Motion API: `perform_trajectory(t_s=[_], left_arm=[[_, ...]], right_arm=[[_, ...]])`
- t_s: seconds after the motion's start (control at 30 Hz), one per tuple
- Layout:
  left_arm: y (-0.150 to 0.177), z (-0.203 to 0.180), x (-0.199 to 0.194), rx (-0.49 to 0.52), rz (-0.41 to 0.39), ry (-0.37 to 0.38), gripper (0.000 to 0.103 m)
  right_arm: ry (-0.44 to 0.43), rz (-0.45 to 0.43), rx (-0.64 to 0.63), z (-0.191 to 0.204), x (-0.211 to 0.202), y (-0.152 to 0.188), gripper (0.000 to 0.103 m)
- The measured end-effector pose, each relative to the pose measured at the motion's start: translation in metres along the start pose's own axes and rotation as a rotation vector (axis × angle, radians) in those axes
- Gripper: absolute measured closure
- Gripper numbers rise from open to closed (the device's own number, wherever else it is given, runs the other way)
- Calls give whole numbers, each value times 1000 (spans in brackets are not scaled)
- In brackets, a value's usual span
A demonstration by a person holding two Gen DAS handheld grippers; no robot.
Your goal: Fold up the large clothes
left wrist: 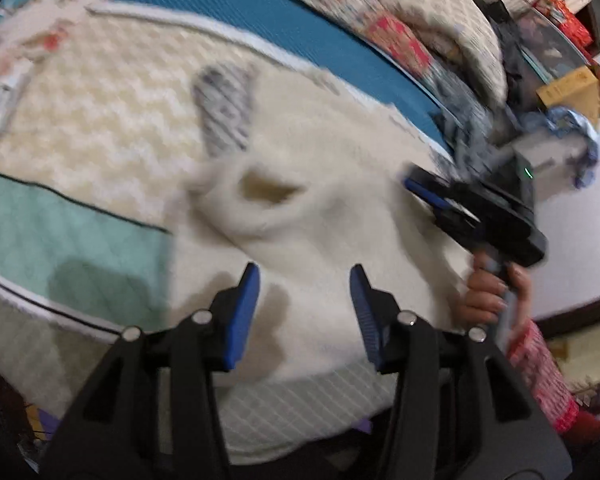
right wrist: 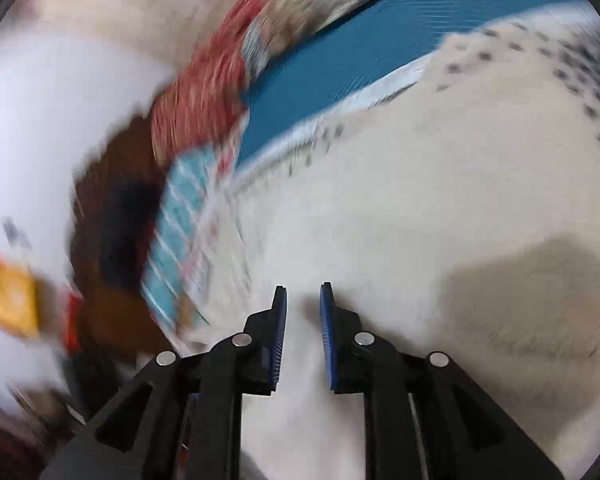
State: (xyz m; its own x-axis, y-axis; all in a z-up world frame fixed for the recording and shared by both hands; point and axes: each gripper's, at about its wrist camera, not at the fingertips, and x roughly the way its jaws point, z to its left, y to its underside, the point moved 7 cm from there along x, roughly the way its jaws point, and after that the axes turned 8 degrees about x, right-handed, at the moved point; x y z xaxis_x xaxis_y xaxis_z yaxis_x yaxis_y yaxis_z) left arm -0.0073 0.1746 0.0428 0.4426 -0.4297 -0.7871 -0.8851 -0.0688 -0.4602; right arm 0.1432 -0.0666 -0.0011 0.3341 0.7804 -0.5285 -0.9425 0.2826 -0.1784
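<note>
Cream sweater [left wrist: 332, 184] spread flat on the bed [left wrist: 100, 116], both grippers released above it.

In the left wrist view the left gripper [left wrist: 304, 280] hovers over the sweater's near part, its blue fingers [left wrist: 242, 316] spread apart with nothing between them; the turtleneck collar [left wrist: 256, 196] lies just beyond, with a grey patterned piece [left wrist: 224, 112] past that. A hand [left wrist: 492, 292] at the sweater's right edge holds the right gripper [left wrist: 424, 188], whose tips point across the fabric. The right wrist view is badly blurred: its fingers [right wrist: 279, 332] stand a little apart over plain cream cloth, gripping nothing. A teal blanket [left wrist: 284, 28] runs along the bed's far side.
</note>
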Motion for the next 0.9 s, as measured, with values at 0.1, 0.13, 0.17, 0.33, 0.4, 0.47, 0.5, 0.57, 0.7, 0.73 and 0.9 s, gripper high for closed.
perform_trajectory(t_s=[0.1, 0.13, 0.17, 0.33, 0.4, 0.47, 0.5, 0.57, 0.7, 0.73, 0.9], left_arm=[[2, 20, -11, -17, -12, -71, 58], [5, 27, -13, -26, -11, -85, 58], [10, 32, -12, -36, -5, -90, 51], [31, 32, 1, -43, 42, -67, 48], [37, 30, 9, -37, 61, -78, 48], [37, 30, 16, -53, 70, -86, 48], [37, 31, 18, -62, 71, -84, 49], [39, 31, 18, -78, 83, -55, 91], [42, 21, -5, -105, 86, 35, 96], [44, 21, -15, -113, 82, 49, 97], [66, 32, -30, -139, 122, 12, 97]], right_arm=[[53, -52, -57, -13, -43, 11, 58], [54, -81, -59, -20, -63, 17, 58], [54, -128, -61, -29, -91, 25, 57], [265, -356, -91, -78, -182, 59, 28], [320, -353, -68, -99, -197, 76, 26], [327, -313, -42, -116, -198, 90, 26], [327, -290, -34, -121, -194, 94, 26], [341, -239, -31, -130, -188, 104, 31], [343, -267, -54, -119, -207, 104, 66], [362, -275, -74, -114, -219, 105, 66], [429, -220, -82, -121, -227, 113, 66]])
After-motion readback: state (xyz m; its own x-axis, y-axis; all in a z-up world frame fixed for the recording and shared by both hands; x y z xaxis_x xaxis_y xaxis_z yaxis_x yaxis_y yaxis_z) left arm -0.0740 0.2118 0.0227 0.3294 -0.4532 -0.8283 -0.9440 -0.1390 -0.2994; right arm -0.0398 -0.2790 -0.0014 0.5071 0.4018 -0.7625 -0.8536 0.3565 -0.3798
